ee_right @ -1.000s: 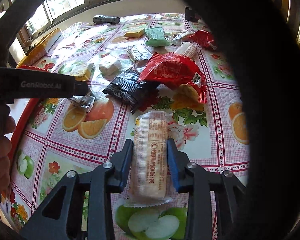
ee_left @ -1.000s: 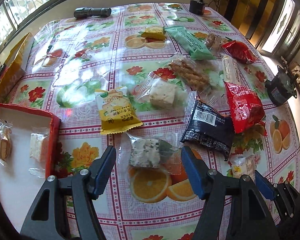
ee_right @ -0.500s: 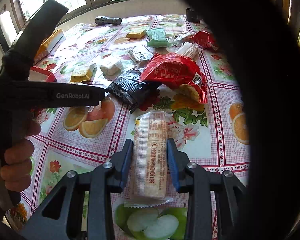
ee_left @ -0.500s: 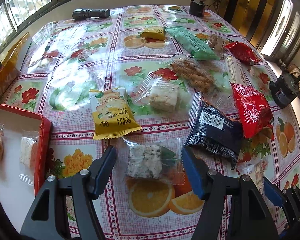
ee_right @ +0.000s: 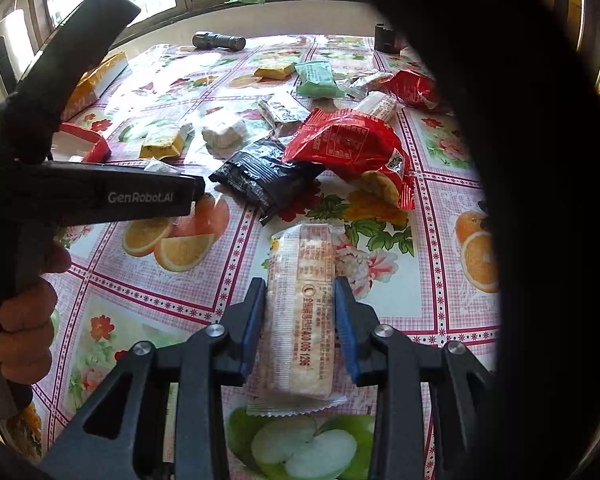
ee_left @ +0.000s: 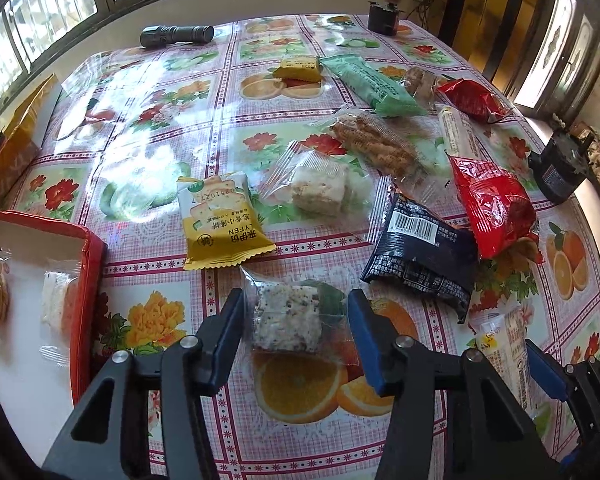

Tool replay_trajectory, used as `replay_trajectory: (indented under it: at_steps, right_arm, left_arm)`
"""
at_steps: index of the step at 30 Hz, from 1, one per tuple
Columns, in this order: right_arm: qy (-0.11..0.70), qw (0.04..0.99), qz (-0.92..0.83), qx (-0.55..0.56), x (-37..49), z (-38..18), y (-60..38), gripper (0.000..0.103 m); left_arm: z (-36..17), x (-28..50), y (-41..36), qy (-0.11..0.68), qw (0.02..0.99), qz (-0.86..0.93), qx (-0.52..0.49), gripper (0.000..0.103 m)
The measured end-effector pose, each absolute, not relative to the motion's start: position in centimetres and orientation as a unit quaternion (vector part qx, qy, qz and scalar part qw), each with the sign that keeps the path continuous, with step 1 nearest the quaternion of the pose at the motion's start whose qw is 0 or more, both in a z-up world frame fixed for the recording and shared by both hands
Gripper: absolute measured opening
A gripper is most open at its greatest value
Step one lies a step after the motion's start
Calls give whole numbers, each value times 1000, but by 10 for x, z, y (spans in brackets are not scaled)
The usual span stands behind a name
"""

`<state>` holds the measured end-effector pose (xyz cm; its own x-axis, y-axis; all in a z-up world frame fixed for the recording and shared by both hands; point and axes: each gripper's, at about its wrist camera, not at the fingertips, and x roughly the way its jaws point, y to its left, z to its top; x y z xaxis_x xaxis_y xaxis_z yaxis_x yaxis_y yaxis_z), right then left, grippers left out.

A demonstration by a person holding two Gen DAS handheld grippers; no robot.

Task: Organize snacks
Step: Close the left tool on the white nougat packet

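Observation:
A speckled white cake in a clear wrapper (ee_left: pixel 288 318) lies on the flowered tablecloth between the fingers of my left gripper (ee_left: pixel 296 312). Its jaws are closing, and the blue pads stand at the wrapper's edges without squeezing the cake. My right gripper (ee_right: pixel 300 300) is shut on a long pale cracker pack (ee_right: pixel 300 320) with red print, which rests lengthwise on the cloth. A red-rimmed white tray (ee_left: pixel 86 280) at the left holds two wrapped snacks. Loose snacks lie beyond: a yellow packet (ee_left: pixel 220 224), a black packet (ee_left: pixel 416 256) and a red packet (ee_left: pixel 492 208).
More snacks sit farther back: a green pack (ee_left: pixel 372 86), a twisted-biscuit pack (ee_left: pixel 374 146) and a white cake (ee_left: pixel 320 190). A black flashlight (ee_left: pixel 176 35) lies near the window wall. A hand (ee_right: pixel 20 320) grips the left tool. A dark shape blocks the right wrist view's right side.
My left gripper's jaws have narrowed around the speckled cake's wrapper. The right gripper and its cracker pack have stayed put.

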<state>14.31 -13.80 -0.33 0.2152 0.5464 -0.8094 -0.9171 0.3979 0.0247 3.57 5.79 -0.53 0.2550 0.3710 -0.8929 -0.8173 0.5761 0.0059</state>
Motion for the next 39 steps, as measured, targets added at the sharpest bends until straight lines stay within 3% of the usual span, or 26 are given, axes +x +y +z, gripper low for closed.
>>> replay_trajectory:
  at_steps: [20, 32, 39]
  right_arm:
    - [379, 750, 482, -246, 136, -4, -140, 36]
    - [401, 738, 499, -213, 139, -3, -151, 35]
    - [397, 733, 505, -223, 130, -3, -160, 35]
  left_arm:
    - [-3, 28, 48, 469, 764, 371, -242, 45]
    - [6, 3, 47, 466, 764, 346, -284, 32]
    - [2, -8, 47, 471, 756, 335, -307, 33]
